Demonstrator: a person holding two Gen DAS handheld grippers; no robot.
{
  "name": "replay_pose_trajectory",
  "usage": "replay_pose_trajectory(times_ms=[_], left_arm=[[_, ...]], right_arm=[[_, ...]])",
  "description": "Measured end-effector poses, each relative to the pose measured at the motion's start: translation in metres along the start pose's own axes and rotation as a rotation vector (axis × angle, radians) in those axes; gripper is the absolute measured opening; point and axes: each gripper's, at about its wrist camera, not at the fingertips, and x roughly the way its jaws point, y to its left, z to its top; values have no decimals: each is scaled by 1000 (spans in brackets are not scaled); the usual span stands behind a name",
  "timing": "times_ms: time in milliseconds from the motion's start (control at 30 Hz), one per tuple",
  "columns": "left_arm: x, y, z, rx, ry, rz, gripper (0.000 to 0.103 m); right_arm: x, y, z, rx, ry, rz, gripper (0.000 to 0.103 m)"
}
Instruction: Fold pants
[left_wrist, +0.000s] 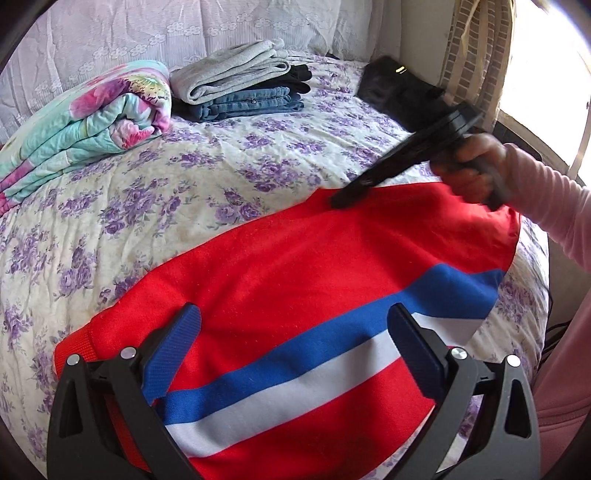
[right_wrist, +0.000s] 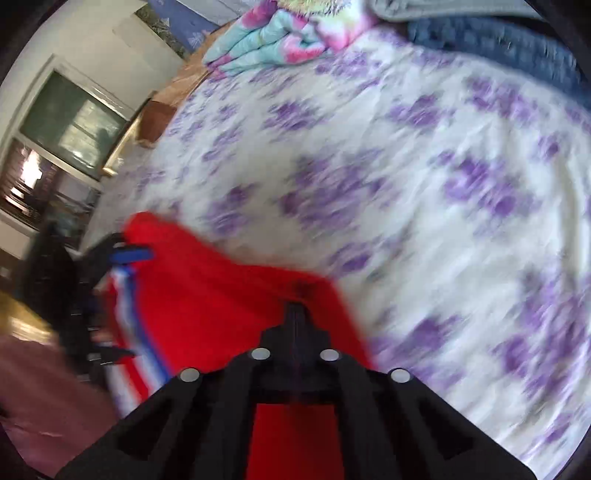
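Note:
Red pants (left_wrist: 295, 258) with a blue and white side stripe lie folded across the flowered bedspread (left_wrist: 147, 192). My left gripper (left_wrist: 295, 332) is open, its blue pads (left_wrist: 184, 332) spread just above the striped near part of the pants. My right gripper (left_wrist: 340, 197) reaches in from the right, its tips at the far red edge of the pants. In the blurred right wrist view my right gripper (right_wrist: 295, 306) has its fingers together over the red cloth (right_wrist: 221, 295); whether cloth is pinched between them does not show. The left gripper shows at the far left in the right wrist view (right_wrist: 125, 254).
A stack of folded clothes, grey on denim and black (left_wrist: 240, 85), sits at the back of the bed. A rolled flowered quilt (left_wrist: 85, 122) lies at back left. A black garment (left_wrist: 399, 88) lies at back right by the window. A pink sleeve (left_wrist: 554, 214) comes in from the right.

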Motion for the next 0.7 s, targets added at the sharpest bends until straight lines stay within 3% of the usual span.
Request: replay_pose_trajectory(times_ms=[33, 100, 133, 233, 267, 333, 400, 500, 533, 567, 633, 700], left_arm=[[0, -3, 0, 14, -1, 10, 99], [0, -5, 0, 23, -2, 23, 99], [-1, -3, 0, 16, -5, 20, 99], [-6, 5, 2, -25, -24, -10, 99], [-7, 6, 2, -32, -26, -15, 99], [-7, 5, 2, -37, -27, -16, 99], [-6, 3, 2, -28, -24, -4, 99], [-6, 2, 2, -23, -26, 10, 99], [-7, 2, 3, -24, -28, 10, 99], [-8, 3, 3, -25, -29, 10, 99], [-8, 7, 8, -8, -24, 29, 99], [-9, 12, 12, 10, -32, 92, 99]], right_arm=[[-3, -4, 1, 4, -44, -12, 0], [-11, -4, 3, 14, -100, -156, 6], [-17, -3, 1, 12, -118, -176, 6], [-42, 4, -10, 29, -139, -53, 9], [-49, 12, -15, 0, -144, -50, 28], [-60, 31, -27, -107, -156, -126, 61], [-55, 47, -31, -193, -143, -215, 60], [-33, 55, -22, -223, -79, -300, 55], [-26, 56, -20, -235, -46, -304, 44], [-14, 53, -18, -260, 6, -335, 21], [-6, 48, -18, -295, 43, -373, 12], [-9, 44, -15, -295, 2, -421, 12]])
